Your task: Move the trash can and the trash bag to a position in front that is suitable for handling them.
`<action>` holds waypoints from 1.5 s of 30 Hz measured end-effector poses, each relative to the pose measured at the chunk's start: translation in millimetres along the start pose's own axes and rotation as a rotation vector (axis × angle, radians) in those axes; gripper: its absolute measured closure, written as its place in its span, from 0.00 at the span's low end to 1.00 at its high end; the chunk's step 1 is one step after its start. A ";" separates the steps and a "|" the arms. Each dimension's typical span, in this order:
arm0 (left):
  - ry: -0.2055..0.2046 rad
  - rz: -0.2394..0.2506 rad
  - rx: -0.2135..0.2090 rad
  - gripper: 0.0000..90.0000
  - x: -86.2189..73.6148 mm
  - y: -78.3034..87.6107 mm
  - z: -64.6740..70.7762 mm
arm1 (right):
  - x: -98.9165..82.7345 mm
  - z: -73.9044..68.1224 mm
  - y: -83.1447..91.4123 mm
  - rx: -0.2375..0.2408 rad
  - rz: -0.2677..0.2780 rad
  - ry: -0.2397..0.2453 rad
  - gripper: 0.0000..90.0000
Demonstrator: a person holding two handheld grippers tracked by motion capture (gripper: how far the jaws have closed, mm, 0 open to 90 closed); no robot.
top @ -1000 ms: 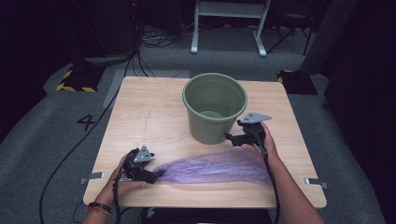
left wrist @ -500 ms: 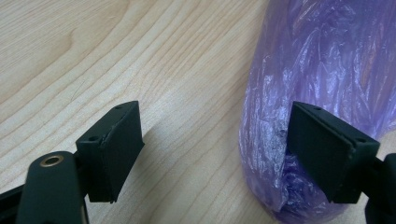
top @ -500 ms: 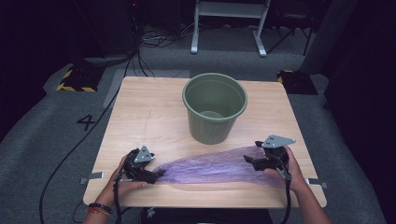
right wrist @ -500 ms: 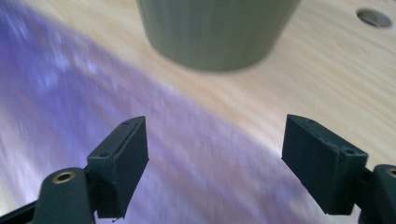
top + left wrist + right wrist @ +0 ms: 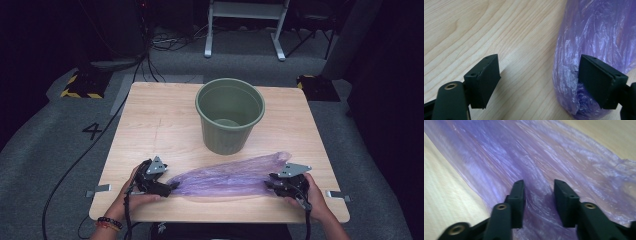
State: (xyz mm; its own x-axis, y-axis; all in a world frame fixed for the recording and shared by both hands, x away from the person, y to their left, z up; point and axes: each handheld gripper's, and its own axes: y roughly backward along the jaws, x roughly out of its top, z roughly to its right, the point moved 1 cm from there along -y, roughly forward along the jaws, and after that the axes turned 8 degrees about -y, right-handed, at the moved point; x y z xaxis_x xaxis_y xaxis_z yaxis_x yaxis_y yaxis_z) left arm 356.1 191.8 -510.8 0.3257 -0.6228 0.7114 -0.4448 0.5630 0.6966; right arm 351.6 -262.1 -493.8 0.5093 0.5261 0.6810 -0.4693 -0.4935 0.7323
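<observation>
A long, crumpled purple plastic bag lies flat along the front of the wooden table. My left gripper rests at the bag's left end. In the left gripper view it is wide open, with the bag's end against one jaw and bare wood between the jaws. My right gripper sits at the bag's right end. In the right gripper view its jaws have just been closing and stand narrow over the film. A fold lies between them, and a gap still shows.
A green bucket stands upright behind the bag at the table's middle, with nothing visible inside. Cables run over the grey floor beyond the table, and a white metal frame stands at the back.
My right gripper moved from beside the bucket to the bag's right end near the front edge, sank to the table, and its jaws narrowed. The left gripper stayed put.
</observation>
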 end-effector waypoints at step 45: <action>0.041 -0.013 0.041 0.17 68.1 -66.9 14.4 | 31.5 31.8 28.0 -0.173 0.198 -0.093 0.46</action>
State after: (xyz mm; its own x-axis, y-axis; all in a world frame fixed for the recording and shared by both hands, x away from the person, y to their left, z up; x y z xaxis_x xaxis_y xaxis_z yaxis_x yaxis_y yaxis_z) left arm 396.1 103.9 -510.3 0.3654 -0.6062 0.7064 -0.4737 0.5322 0.7017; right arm 377.5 -281.4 -451.9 0.4560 0.3612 0.8134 -0.6783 -0.4507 0.5804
